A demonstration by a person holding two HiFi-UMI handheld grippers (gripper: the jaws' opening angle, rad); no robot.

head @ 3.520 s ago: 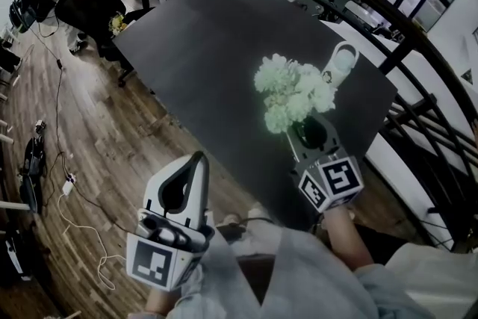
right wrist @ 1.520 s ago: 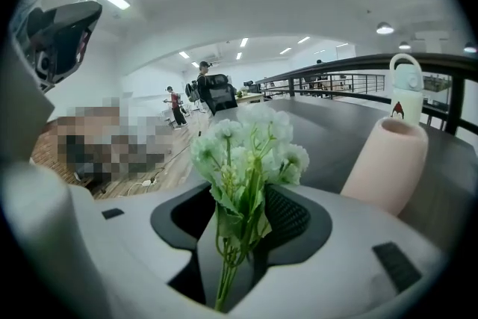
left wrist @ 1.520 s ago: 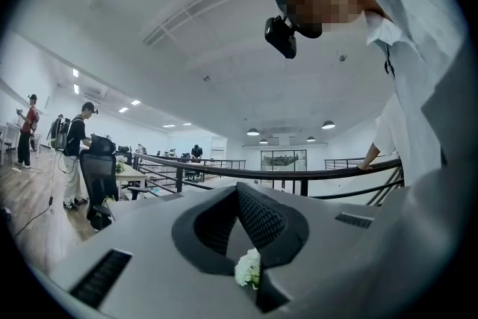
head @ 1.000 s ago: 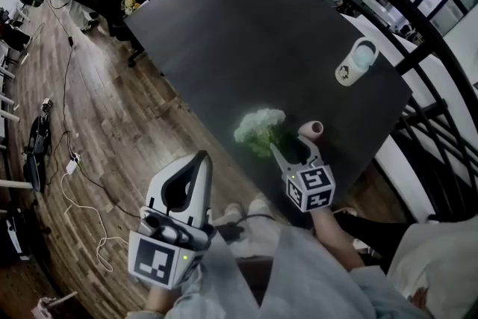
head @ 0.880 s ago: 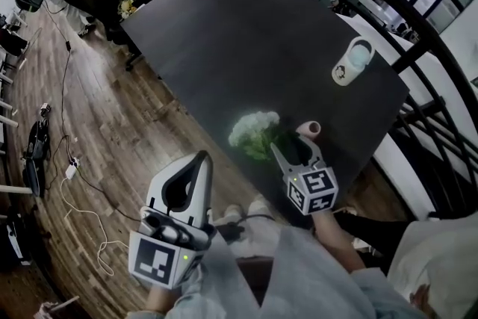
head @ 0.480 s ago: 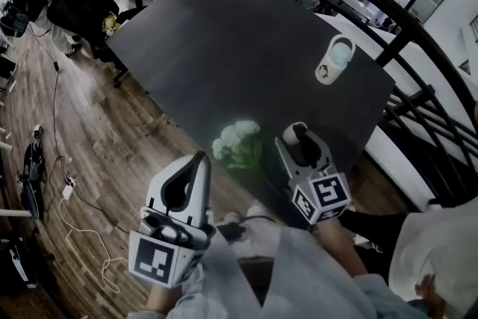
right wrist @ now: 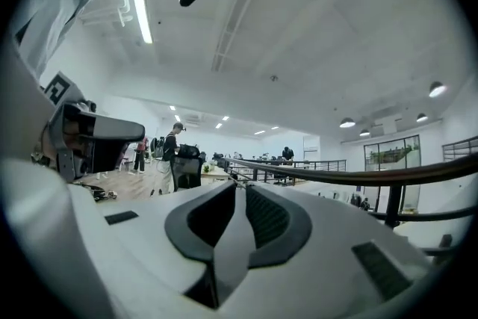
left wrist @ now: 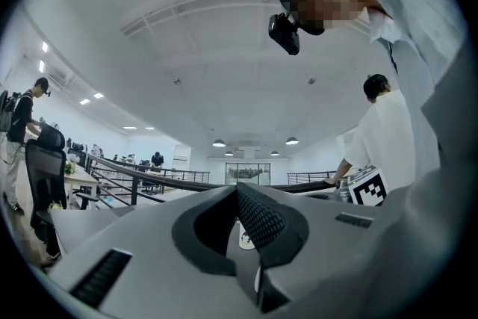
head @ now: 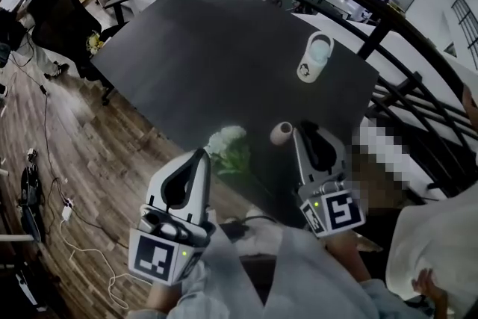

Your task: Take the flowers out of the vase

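A bunch of white flowers (head: 226,145) with green stems lies on the black table (head: 209,48) near its front edge. To their right stands a small pinkish vase (head: 281,133), seen from above. My right gripper (head: 305,130) hangs just right of the vase, apart from the flowers. Its jaws are closing, the tips meet and nothing is between them (right wrist: 239,187). My left gripper (head: 200,154) is held off the table's front edge, left of the flowers. It is shut and holds nothing (left wrist: 239,189).
A white cup (head: 316,57) with a small figure printed on it stands at the table's far right. A dark railing (head: 388,19) curves behind the table. Wooden floor with cables (head: 67,160) lies to the left. A person in white (head: 441,235) stands at the right.
The right gripper let go of the flower stems, rose and drew back toward me while its jaws came together. The flowers stay lying on the table. The left gripper shifted slightly.
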